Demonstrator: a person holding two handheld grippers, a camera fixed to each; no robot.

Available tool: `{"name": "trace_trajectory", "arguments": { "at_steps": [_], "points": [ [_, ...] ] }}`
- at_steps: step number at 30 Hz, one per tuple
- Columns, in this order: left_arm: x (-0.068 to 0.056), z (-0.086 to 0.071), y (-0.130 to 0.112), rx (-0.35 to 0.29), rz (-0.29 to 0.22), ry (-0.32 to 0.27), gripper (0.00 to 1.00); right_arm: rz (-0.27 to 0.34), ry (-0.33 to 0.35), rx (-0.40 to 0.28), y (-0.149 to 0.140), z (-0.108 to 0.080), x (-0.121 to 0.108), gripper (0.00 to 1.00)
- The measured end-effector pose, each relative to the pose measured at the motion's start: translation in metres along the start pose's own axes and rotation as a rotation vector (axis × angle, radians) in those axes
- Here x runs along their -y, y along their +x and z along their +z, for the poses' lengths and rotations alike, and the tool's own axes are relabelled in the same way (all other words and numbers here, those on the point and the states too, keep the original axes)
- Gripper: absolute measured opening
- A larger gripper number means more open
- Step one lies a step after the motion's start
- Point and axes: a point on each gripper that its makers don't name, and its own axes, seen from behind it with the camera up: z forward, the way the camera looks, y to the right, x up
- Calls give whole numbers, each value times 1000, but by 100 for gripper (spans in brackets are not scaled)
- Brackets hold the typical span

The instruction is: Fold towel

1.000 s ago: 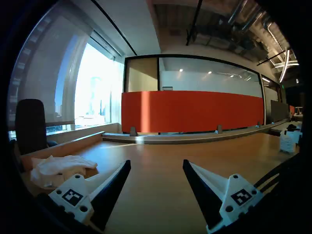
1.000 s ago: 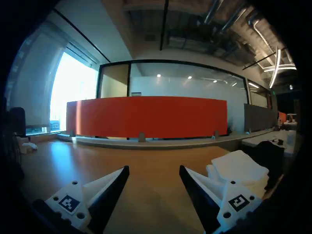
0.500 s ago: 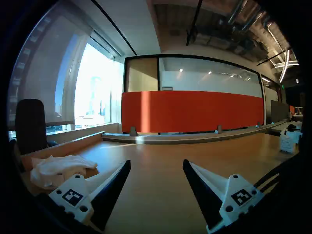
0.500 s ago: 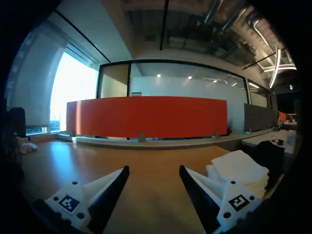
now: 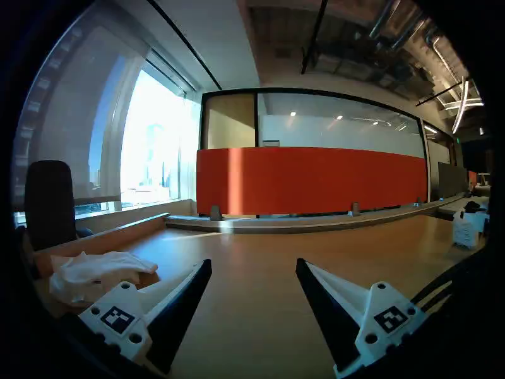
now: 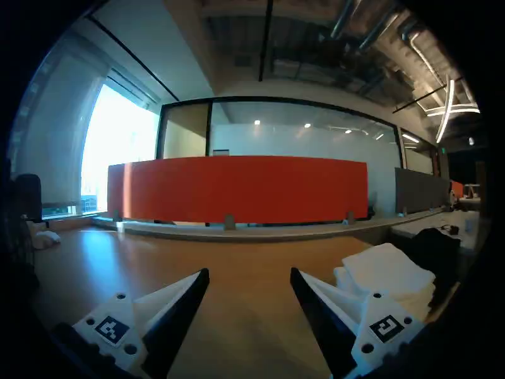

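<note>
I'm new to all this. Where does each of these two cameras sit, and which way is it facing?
Left gripper view: on the left tongs, low over the wooden table, facing the orange partition; its two open fingers show, crumpled towel at left.
Right gripper view: on the right tongs, same heading; its open fingers show, folded towels at right.
Shared: table, partition, bright window.

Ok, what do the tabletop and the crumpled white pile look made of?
The tan tabletop looks like smooth wood or laminate: warm colour, soft sheen under window light. The crumpled white pile looks like soft matte cloth, probably towelling: limp, rumpled folds.
</note>
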Motion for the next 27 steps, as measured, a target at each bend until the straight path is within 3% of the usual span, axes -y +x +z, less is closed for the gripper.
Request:
{"name": "trace_trajectory", "arguments": {
  "at_steps": [27],
  "points": [
    [1,-2,6,2,0,0,99,0,0,0,0,0,0,100]
  ]
}}
